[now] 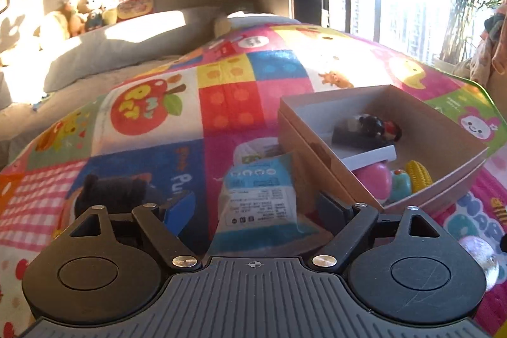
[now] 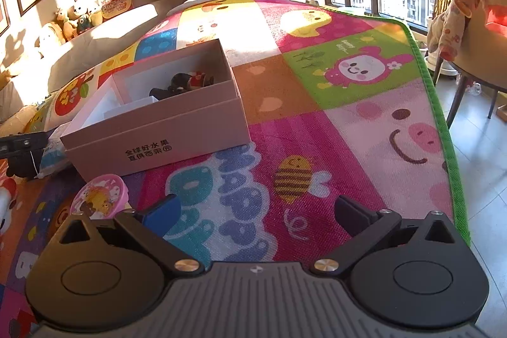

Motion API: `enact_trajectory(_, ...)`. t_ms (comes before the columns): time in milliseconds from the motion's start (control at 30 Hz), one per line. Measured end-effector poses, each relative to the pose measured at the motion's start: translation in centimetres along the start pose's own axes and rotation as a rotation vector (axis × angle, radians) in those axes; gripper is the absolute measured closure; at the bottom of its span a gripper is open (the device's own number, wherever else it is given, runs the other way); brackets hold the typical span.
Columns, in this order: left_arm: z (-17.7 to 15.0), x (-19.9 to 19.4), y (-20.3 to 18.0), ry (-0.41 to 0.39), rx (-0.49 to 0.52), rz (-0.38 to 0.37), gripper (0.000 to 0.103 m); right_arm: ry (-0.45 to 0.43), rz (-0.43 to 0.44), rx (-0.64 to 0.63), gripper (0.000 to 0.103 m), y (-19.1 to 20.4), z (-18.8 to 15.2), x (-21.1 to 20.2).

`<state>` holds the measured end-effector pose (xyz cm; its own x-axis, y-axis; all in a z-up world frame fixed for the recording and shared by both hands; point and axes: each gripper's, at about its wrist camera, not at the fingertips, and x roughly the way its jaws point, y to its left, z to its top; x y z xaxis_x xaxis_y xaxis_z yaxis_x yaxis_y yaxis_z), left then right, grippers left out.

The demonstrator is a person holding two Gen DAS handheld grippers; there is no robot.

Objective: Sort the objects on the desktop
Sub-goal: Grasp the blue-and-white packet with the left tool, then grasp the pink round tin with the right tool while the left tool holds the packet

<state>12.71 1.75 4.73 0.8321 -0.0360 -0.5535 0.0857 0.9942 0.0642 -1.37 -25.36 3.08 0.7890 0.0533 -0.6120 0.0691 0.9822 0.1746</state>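
Note:
A blue and white packet [image 1: 258, 195] sits between the fingers of my left gripper [image 1: 256, 203], which is shut on its sides just left of the cardboard box [image 1: 304, 148]. The box holds a black figure [image 1: 377, 125], a pink egg [image 1: 374, 176], a teal toy [image 1: 401, 184] and a yellow corn [image 1: 418, 175]. My right gripper [image 2: 256, 205] hangs open over the colourful mat [image 2: 317, 122] with nothing between its fingers. The box [image 2: 177, 132] lies ahead and to its left. A pink round toy [image 2: 99, 195] lies by its left finger.
A second packet [image 1: 253, 149] lies behind the held one. A black plush thing [image 1: 111, 189] and a shiny ball [image 1: 478, 252] lie on the mat. Pillows [image 1: 120, 43] and plush toys [image 1: 82, 15] line the back; a chair [image 2: 475, 53] stands past the mat's green edge.

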Motion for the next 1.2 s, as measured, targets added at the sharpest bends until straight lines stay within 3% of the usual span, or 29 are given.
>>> enact_trajectory(133, -0.7, 2.6, 0.3, 0.055, 0.006, -0.015, 0.026, 0.019, 0.019, 0.014, 0.000, -0.2, 0.0, 0.4)
enact_trajectory(167, -1.0, 2.7, 0.3, 0.062, 0.006, -0.023, 0.032, 0.029, 0.020, 0.016, 0.000, -0.2, 0.0, 0.5)
enact_trajectory(200, -1.3, 2.5, 0.3, 0.061, 0.008, -0.020, 0.045, 0.027, 0.019, 0.013, 0.000, -0.1, 0.0, 0.5)
enact_trajectory(367, -2.5, -1.1, 0.3, 0.047, -0.010, -0.045, 0.048, 0.041, 0.010, -0.006, 0.000, 0.2, 0.1, 0.8)
enact_trajectory(567, -6.4, -6.6, -0.6, 0.091, -0.026, -0.126, 0.047, 0.085, -0.012, -0.091, 0.000, 1.0, 0.2, 1.3)
enact_trajectory(700, -7.8, -9.2, -0.9, 0.092, -0.069, -0.178, 0.043, 0.101, -0.035, -0.135, 0.000, 1.6, 0.2, 1.5)
enact_trajectory(800, -8.8, -9.5, -1.6, 0.083, -0.047, -0.170, 0.024, 0.097, 0.001, -0.132, 0.000, 1.4, 0.2, 1.1)
enact_trajectory(867, -9.2, -9.3, -1.8, 0.083, -0.042, -0.164, 0.019, 0.107, 0.060, -0.120, 0.000, 1.1, 0.5, 0.7)
enact_trajectory(967, -9.7, -8.5, -1.9, 0.095, -0.064, -0.172, 0.009, 0.063, 0.080, -0.102, 0.000, 1.4, 0.8, -0.7)
enact_trajectory(1200, -10.1, -8.3, -1.7, 0.109, -0.089, -0.170, 0.004, -0.021, 0.201, -0.308, 0.000, 6.5, 1.1, -3.3)
